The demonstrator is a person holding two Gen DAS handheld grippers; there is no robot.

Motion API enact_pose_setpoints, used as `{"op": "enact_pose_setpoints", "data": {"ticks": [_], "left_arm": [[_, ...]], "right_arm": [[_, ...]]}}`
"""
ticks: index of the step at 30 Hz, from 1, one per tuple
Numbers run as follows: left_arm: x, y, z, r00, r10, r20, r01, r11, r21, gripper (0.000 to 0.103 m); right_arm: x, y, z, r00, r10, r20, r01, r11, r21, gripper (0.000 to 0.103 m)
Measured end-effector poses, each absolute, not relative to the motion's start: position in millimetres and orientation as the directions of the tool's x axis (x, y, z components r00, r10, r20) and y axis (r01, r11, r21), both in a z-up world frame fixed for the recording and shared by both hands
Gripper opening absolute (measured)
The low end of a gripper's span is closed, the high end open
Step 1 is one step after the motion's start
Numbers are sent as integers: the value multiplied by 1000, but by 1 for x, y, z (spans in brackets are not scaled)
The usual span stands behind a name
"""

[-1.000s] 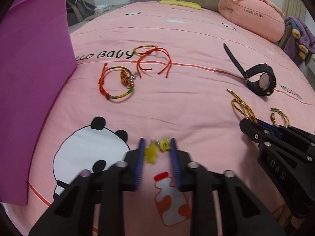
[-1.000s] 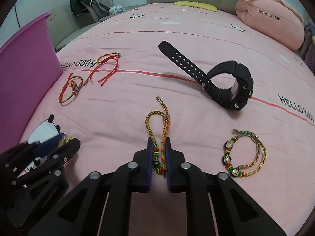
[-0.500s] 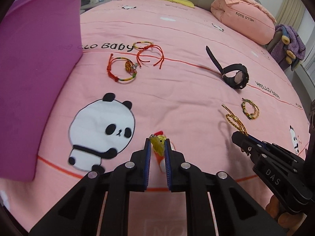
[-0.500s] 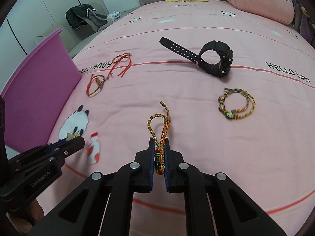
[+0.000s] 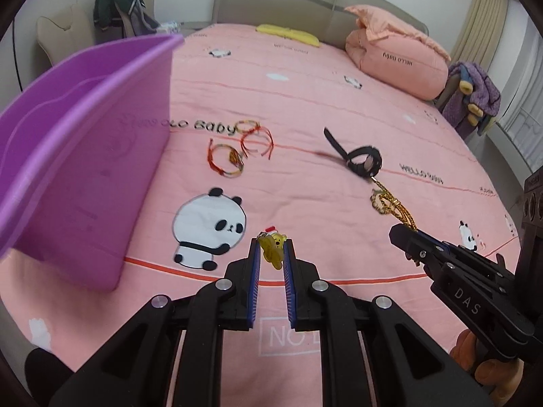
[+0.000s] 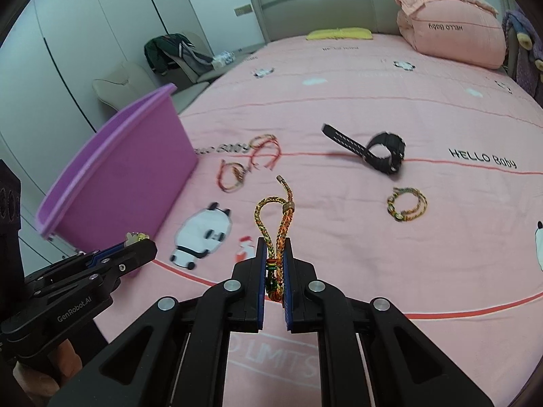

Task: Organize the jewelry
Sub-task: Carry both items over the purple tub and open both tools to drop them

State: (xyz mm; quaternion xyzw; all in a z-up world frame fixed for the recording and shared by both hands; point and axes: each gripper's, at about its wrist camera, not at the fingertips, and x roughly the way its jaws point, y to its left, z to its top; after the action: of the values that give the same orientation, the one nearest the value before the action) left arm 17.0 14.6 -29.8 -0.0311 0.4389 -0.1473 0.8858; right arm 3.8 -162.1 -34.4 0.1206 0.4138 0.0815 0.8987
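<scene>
the left gripper [image 5: 271, 254] has its jaws clamped on a yellow bear charm [image 5: 272, 248], held above the pink bed [image 5: 305, 95] near the printed panda [image 5: 210, 229]. the right gripper [image 6: 274, 264] has its jaws clamped on a braided cord [image 6: 275, 224], whose loop stands up from between them, also off the bed. in the left view the right gripper [image 5: 407, 237] shows at the lower right with the cord [image 5: 390, 203] sticking out ahead of it; in the right view the left gripper [image 6: 135, 251] shows at the lower left with the charm [image 6: 135, 236] at its tip. just left of both stands a purple bin [image 6: 129, 166], open at the top, on the bed's edge. farther out, a beaded bracelet [image 6: 406, 204] lies to the right, red string bracelets [image 6: 249, 162] lie near the bin's far corner, and a black watch [image 6: 376, 151] lies well apart from them. a pink pillow [image 6: 451, 35] sits at the headboard.
</scene>
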Motion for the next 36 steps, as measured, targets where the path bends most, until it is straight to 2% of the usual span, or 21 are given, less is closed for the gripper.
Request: {"op": "enact_pose_setpoints", "data": {"ticks": [9,19,30,36], "left_arm": [[6,59,29,675,-272,-686,204,962,-180,13],[14,138,68,775,-164,-611,97,985,-141,14],[47,214,53,758,-24,-651,-52,994,-98,14],[67,234,34,703,-16,-711,-91,990,-111,14]], "right_arm": [[-3,-116,23,695,301,-652,-150,949,278,9],[23,-39,60,682,406,-609,-293,914,281,9],[70,53,66,613,491,-619,-411,867,281,9],[90,87,58,579,489,-652,-428,863,268,9]]}}
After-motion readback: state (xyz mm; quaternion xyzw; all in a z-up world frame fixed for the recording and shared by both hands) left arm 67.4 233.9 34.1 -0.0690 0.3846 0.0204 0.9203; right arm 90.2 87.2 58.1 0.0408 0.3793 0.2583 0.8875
